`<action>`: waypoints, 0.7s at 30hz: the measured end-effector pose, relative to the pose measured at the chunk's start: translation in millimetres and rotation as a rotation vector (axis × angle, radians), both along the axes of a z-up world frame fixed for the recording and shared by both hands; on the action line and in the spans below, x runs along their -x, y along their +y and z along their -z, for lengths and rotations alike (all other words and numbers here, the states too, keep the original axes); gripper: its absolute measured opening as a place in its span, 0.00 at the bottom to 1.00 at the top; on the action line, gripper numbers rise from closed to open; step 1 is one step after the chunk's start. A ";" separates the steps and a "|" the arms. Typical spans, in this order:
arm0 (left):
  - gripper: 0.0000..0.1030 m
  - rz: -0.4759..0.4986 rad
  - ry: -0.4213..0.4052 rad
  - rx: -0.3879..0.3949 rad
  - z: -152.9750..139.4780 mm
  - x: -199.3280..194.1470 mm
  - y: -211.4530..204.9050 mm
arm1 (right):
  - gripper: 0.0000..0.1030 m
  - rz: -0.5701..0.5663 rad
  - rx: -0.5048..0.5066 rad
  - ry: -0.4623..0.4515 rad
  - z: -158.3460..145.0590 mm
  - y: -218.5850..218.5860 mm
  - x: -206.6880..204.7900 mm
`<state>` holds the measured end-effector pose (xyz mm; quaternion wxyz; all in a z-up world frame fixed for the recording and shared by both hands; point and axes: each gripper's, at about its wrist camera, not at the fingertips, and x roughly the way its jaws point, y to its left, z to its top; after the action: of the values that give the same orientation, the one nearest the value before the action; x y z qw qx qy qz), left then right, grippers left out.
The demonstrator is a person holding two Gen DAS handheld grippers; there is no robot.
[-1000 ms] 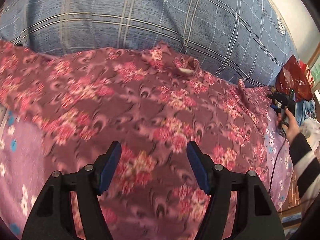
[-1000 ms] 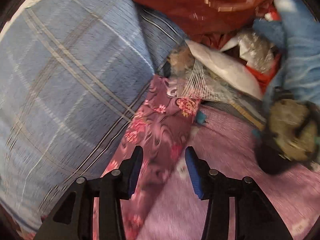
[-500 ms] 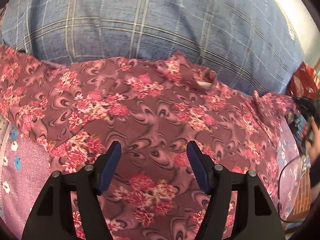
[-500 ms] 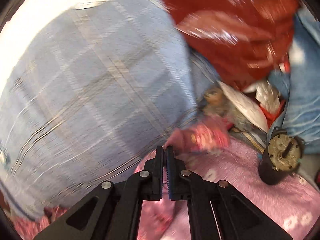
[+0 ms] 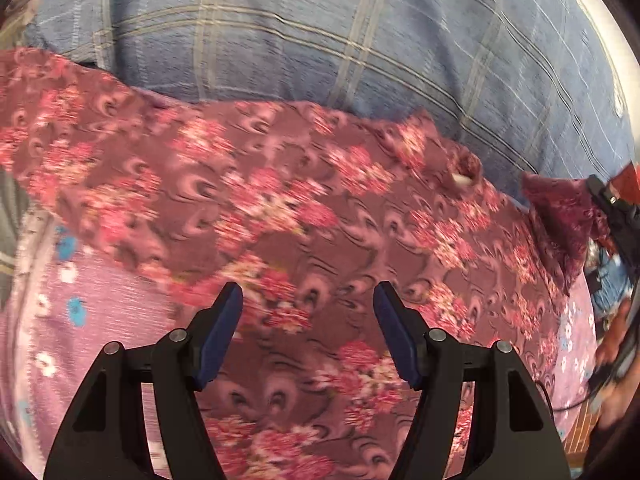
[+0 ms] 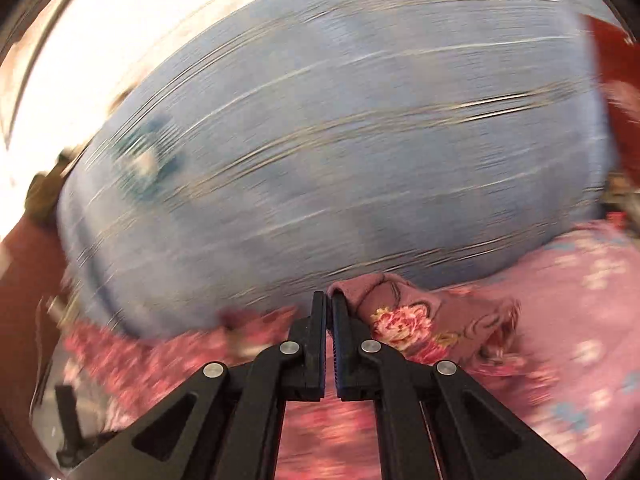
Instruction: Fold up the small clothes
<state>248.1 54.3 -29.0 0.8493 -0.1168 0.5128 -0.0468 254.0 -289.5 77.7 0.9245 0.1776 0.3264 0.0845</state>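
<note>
A maroon floral garment [image 5: 280, 208] lies spread on a pink flowered bedsheet [image 5: 80, 320], its collar toward a blue plaid quilt. My left gripper [image 5: 308, 312] is open and empty, hovering over the garment's middle. My right gripper [image 6: 329, 304] is shut on the end of the garment's sleeve [image 6: 404, 312] and holds it lifted. In the left wrist view the right gripper [image 5: 612, 204] shows at the far right with the raised sleeve [image 5: 560, 216] folded inward over the garment.
A large blue plaid quilt [image 5: 360, 40] is heaped behind the garment and fills the right wrist view [image 6: 340, 140]. A red bag [image 6: 612, 80] and clutter sit at the bed's right edge. The right wrist view is motion-blurred.
My right gripper closed on the sleeve end, lifted it and swung it left toward the garment's body. My left gripper shifted slightly over the garment, still open.
</note>
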 end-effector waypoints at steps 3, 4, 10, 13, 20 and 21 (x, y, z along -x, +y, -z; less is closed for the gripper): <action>0.65 -0.050 -0.025 -0.005 -10.0 -0.1 22.1 | 0.02 -0.136 0.007 0.014 10.9 73.9 -3.2; 0.65 -0.063 -0.033 -0.008 -13.0 0.4 28.9 | 0.02 -0.193 -0.012 0.031 19.6 99.7 -2.0; 0.65 -0.104 -0.041 0.027 -19.2 3.5 57.5 | 0.09 -0.488 -0.025 0.247 79.7 207.6 29.2; 0.65 -0.022 -0.004 0.063 -12.9 1.4 42.2 | 0.16 -0.538 0.005 0.292 88.3 210.5 60.2; 0.65 0.121 0.032 -0.001 -7.5 -0.3 -11.1 | 0.37 -0.229 -0.066 0.252 70.7 94.5 73.7; 0.65 0.121 0.031 -0.011 -7.8 0.5 -12.7 | 0.37 -0.176 -0.097 0.256 71.0 80.5 66.5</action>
<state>247.7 41.6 -21.3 0.8376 -0.0815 0.5321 -0.0935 187.5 -208.9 6.7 0.8546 0.2022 0.4516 0.1576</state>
